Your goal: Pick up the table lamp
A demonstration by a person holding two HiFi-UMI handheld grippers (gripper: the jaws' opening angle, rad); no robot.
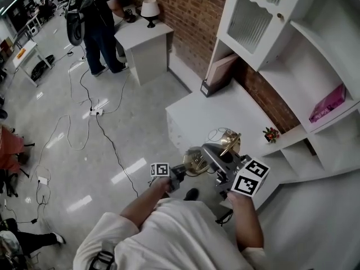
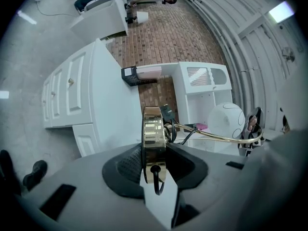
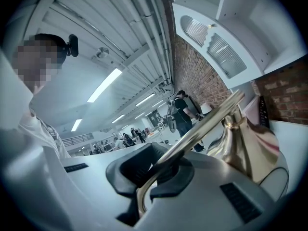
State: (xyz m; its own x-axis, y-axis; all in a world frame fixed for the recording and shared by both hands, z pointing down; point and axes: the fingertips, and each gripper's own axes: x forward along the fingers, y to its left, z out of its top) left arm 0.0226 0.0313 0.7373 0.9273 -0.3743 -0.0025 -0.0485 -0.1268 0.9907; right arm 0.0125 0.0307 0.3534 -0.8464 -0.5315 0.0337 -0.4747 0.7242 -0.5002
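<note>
The table lamp is brass, with a round base (image 1: 195, 161), a thin curved arm and a bell-shaped fitting (image 1: 230, 143), and it is held off the white cabinet top. My left gripper (image 1: 183, 171) is shut on the edge of the base disc (image 2: 154, 134), as its own view shows (image 2: 155, 166). My right gripper (image 1: 211, 152) is shut on the curved brass arm (image 3: 207, 124), which runs between its pads (image 3: 161, 171). The brass fitting (image 3: 240, 146) hangs close beyond it. A white globe shade (image 2: 226, 120) shows at the arm's far end, and a black cord hangs from the base.
A low white cabinet (image 1: 225, 108) stands against the brick wall, with a black file holder (image 1: 209, 86) and a small flower pot (image 1: 271, 134) on it. A white shelf unit holds a pink box (image 1: 329, 103). Further back, a person (image 1: 98, 27) stands by a table (image 1: 147, 38). Cables (image 1: 95, 112) cross the floor.
</note>
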